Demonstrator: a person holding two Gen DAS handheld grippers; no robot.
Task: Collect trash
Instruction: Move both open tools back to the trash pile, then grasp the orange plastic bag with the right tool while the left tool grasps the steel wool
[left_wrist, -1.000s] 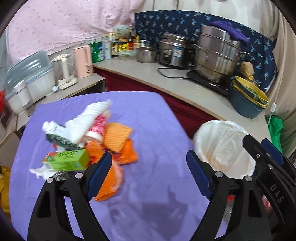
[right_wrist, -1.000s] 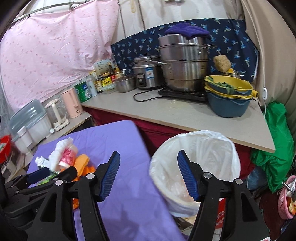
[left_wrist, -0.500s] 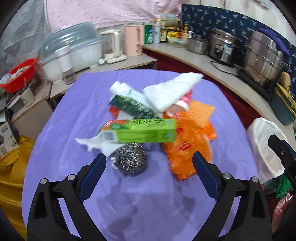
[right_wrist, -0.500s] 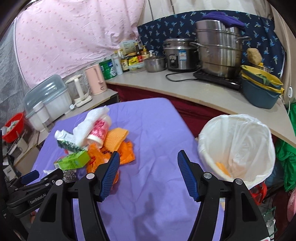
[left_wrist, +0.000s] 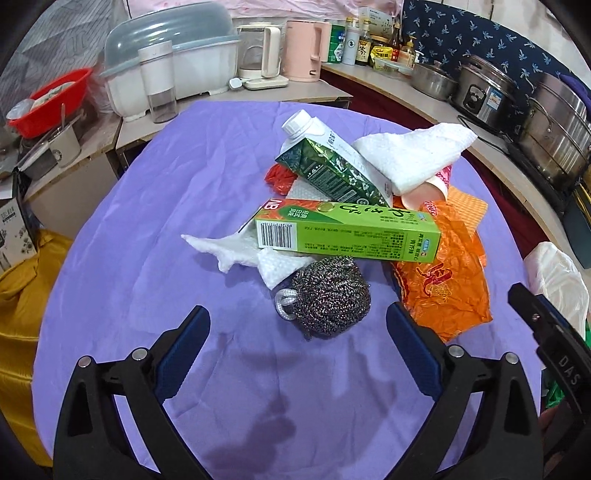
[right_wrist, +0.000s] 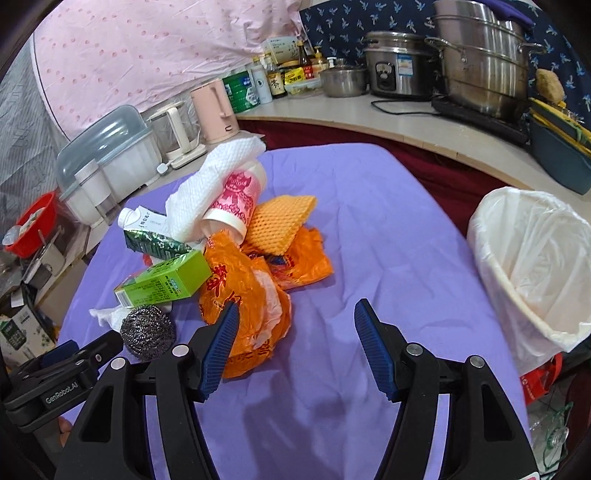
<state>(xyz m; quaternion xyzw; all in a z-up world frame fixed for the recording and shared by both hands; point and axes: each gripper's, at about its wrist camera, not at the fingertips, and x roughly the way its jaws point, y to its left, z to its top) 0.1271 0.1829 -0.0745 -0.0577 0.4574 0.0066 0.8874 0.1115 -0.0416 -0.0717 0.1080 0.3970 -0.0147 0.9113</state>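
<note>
A pile of trash lies on the purple table (left_wrist: 155, 206): a steel scourer (left_wrist: 328, 295), a green box (left_wrist: 351, 230), a dark green carton (left_wrist: 325, 166), white paper towels (left_wrist: 410, 155), a pink paper cup (right_wrist: 236, 201), an orange sponge cloth (right_wrist: 280, 221) and orange plastic bags (left_wrist: 443, 288). My left gripper (left_wrist: 297, 347) is open, just short of the scourer. My right gripper (right_wrist: 295, 343) is open and empty, its left finger over an orange bag (right_wrist: 243, 291). A white-lined bin (right_wrist: 535, 266) stands off the table's right edge.
A counter (right_wrist: 406, 118) behind holds pots, a rice cooker, bottles and stacked bowls. A pink kettle (left_wrist: 303, 50), a white kettle, a dish rack (left_wrist: 170, 51) and a red basin (left_wrist: 48, 96) stand beyond the table's far left. A yellow bag (left_wrist: 18, 295) lies at the left.
Both grippers have swung left from the bin toward the trash pile. The left one has come close to the scourer. Both stay open.
</note>
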